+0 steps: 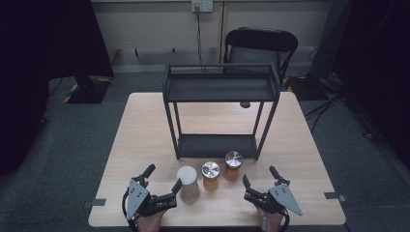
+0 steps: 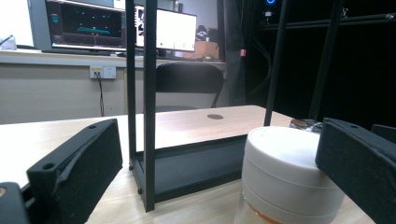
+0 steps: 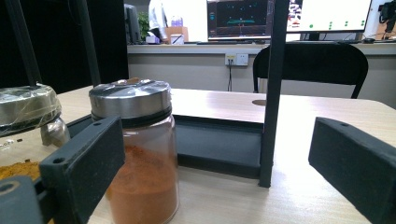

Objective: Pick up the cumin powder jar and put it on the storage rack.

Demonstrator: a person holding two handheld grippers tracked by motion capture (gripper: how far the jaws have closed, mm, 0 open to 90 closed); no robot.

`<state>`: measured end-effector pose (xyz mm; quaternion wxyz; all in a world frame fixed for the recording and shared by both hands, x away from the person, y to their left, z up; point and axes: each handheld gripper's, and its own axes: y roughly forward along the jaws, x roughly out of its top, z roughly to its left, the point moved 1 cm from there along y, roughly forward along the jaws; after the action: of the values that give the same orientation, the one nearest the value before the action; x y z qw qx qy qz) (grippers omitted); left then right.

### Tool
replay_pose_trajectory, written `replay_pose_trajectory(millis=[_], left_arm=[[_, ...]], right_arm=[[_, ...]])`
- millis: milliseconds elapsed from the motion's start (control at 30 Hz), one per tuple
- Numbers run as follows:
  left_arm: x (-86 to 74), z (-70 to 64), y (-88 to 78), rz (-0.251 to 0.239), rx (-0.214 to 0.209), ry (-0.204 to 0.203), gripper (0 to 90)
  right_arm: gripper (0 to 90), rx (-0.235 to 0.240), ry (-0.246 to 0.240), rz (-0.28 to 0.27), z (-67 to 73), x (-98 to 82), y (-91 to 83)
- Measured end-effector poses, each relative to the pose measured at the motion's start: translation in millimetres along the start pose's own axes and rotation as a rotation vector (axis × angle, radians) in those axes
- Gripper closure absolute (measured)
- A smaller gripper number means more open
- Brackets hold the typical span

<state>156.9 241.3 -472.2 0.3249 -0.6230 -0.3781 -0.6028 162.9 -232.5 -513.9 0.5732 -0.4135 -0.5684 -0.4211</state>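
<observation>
Both grippers — left [image 1: 163, 179], right [image 1: 260, 176] — jaws spread wide, flank three round jars [image 1: 211, 175] before a black metal rack [image 1: 221, 87]

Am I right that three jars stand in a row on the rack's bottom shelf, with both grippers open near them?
Not quite. The three jars, white-lidded, middle and right, stand on the table in front of the rack, not on its bottom shelf; the high view shows it. Both the left gripper and right gripper are open near them.
</observation>
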Motion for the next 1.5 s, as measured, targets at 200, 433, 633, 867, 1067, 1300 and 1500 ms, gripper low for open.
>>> replay_pose_trajectory(millis=[200, 433, 633, 867, 1067, 1300, 1500], left_arm=[[2.4, -2.2, 1.9, 0.006, -0.022, 0.013, 0.1], [6.7, -5.5, 5.4, 0.017, -0.047, 0.029, 0.4], [8.5, -8.1, 7.7, 0.027, -0.062, 0.044, 1.2], [10.4, -10.7, 11.1, 0.035, -0.087, 0.054, 1.5], [12.2, -10.4, 14.2, 0.046, -0.118, 0.059, 4.2], [9.9, -15.6, 18.1, 0.051, -0.134, 0.061, 5.7], [7.0, -19.8, 22.3, 0.061, -0.148, 0.057, 8.6]], right_arm=[[2.8, 0.0, 0.001, 0.0, -0.1, 0.0, 0.0], [2.8, 0.0, 0.002, -0.001, -0.2, -0.2, -0.2], [2.8, 0.0, 0.003, -0.001, -0.3, -0.1, -0.1], [2.8, 0.0, 0.004, -0.001, -0.5, -0.2, -0.2], [2.8, 0.001, 0.006, -0.001, -0.9, -0.2, -0.2], [2.8, 0.001, 0.006, 0.0, -1.0, -0.1, -0.1], [2.8, 0.001, 0.008, -0.001, -1.0, -0.2, -0.2]])
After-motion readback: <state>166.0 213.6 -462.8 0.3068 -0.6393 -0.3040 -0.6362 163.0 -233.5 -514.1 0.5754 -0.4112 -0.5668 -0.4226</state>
